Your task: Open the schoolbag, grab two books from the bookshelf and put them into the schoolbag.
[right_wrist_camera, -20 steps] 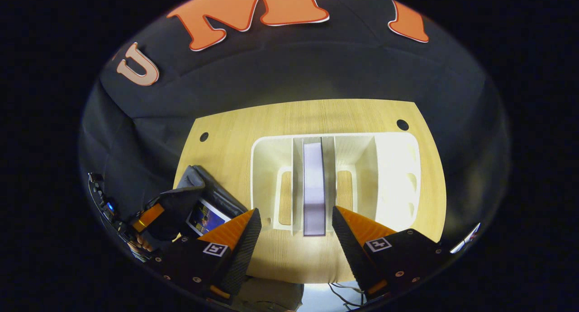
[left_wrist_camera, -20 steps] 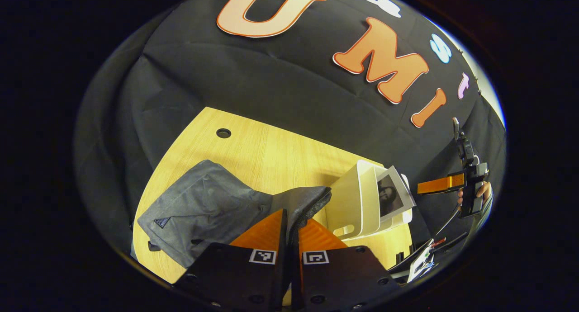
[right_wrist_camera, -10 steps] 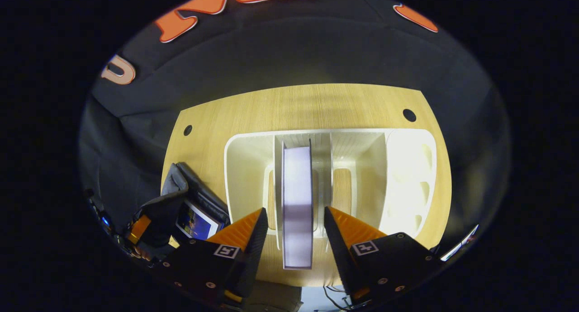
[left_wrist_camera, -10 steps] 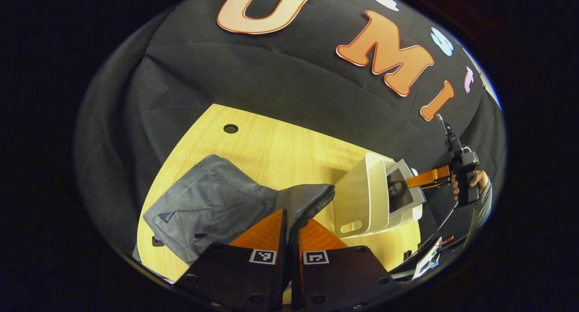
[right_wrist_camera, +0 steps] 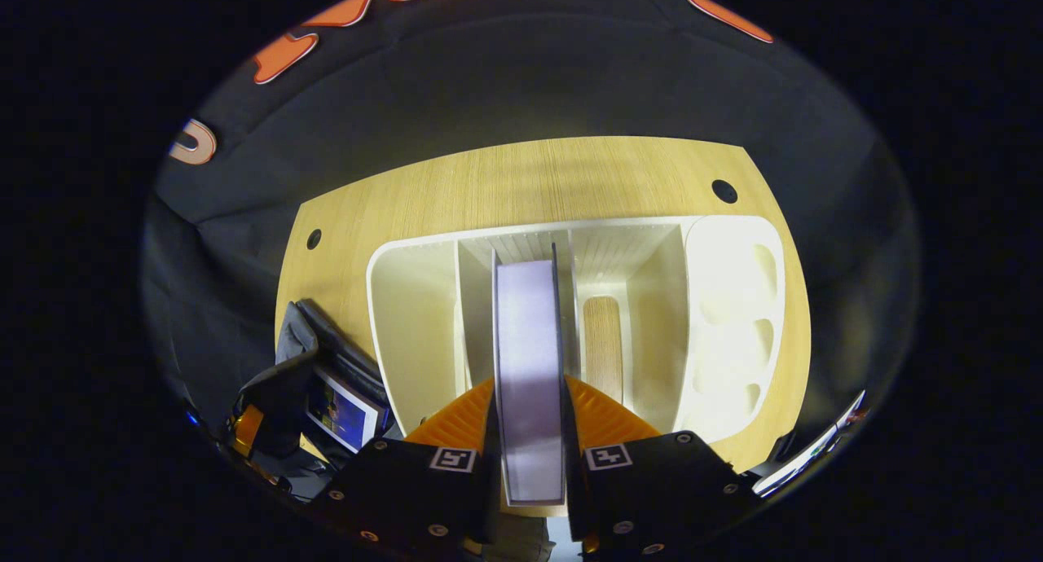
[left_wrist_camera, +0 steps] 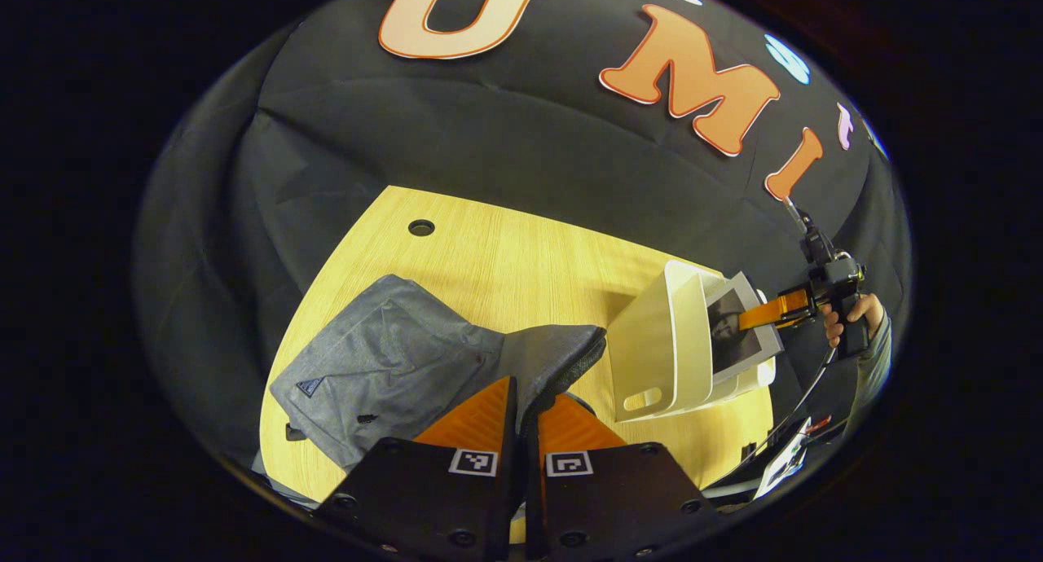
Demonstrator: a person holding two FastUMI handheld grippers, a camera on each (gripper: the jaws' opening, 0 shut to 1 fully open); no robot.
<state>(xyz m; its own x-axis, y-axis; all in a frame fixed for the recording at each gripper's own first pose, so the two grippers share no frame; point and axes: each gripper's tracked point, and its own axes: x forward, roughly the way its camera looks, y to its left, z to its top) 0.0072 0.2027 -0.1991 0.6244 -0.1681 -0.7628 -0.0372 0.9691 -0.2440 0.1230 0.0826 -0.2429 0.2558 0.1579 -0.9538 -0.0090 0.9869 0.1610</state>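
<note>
Book (right_wrist_camera: pixel 528 358): upright on edge in the bookshelf (right_wrist_camera: pixel 407 318), long axis running away from the camera.
Right gripper (right_wrist_camera: pixel 528 419): clamped on the book's near end.
Left gripper (left_wrist_camera: pixel 525 403): closed, seemingly pinching the schoolbag (left_wrist_camera: pixel 383 366) flap beside the bookshelf.

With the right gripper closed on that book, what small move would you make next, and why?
Probably lift the book straight up out of the bookshelf: the right gripper is shut on it, and the left gripper holds the schoolbag flap, where one book already sits.

Matt grey cloth schoolbag (left_wrist_camera: pixel 391 358), smooth white plastic bookshelf (right_wrist_camera: pixel 725 301), pale wood-grain table (right_wrist_camera: pixel 530 179).
</note>
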